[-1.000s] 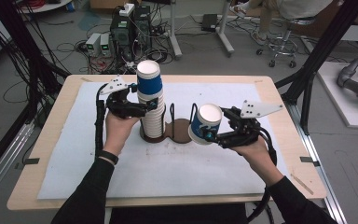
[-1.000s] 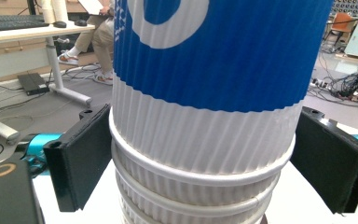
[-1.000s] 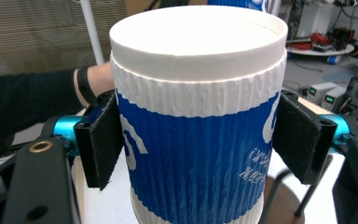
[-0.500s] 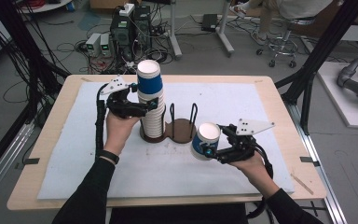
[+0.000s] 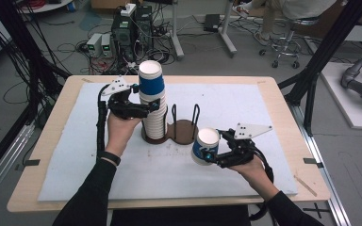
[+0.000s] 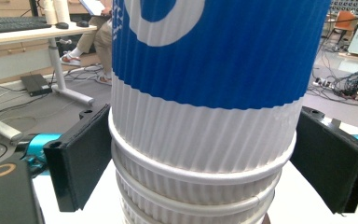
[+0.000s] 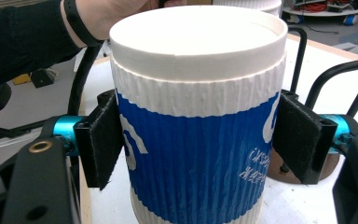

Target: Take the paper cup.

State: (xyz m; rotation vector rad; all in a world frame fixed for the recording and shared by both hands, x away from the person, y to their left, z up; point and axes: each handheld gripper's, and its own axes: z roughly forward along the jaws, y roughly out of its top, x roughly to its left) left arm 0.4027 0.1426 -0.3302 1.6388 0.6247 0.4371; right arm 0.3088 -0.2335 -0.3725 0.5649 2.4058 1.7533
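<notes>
A tall stack of white and blue ribbed paper cups [image 5: 152,101] stands bottom up on a brown holder [image 5: 185,132] at the middle of the table. My left gripper [image 5: 146,109] reaches in from the left and is shut on the stack; in the left gripper view its pads [image 6: 81,158] sit against the rolled rims of the stack [image 6: 205,93]. My right gripper [image 5: 206,153] is shut on a single cup [image 5: 206,143], held low over the white mat in front of the holder. In the right gripper view both pads [image 7: 103,140] press the sides of the single cup [image 7: 196,116], whose print reads upside down.
Two black wire loops [image 5: 195,115] rise from the holder's free side, just behind the held cup. A white mat [image 5: 264,108] covers most of the wooden table [image 5: 37,188]. Cables, boxes and black frame posts stand on the floor behind the table.
My right gripper has carried the single cup down and towards the table's front, from beside the stack to just over the mat. The left gripper and the stack have stayed put.
</notes>
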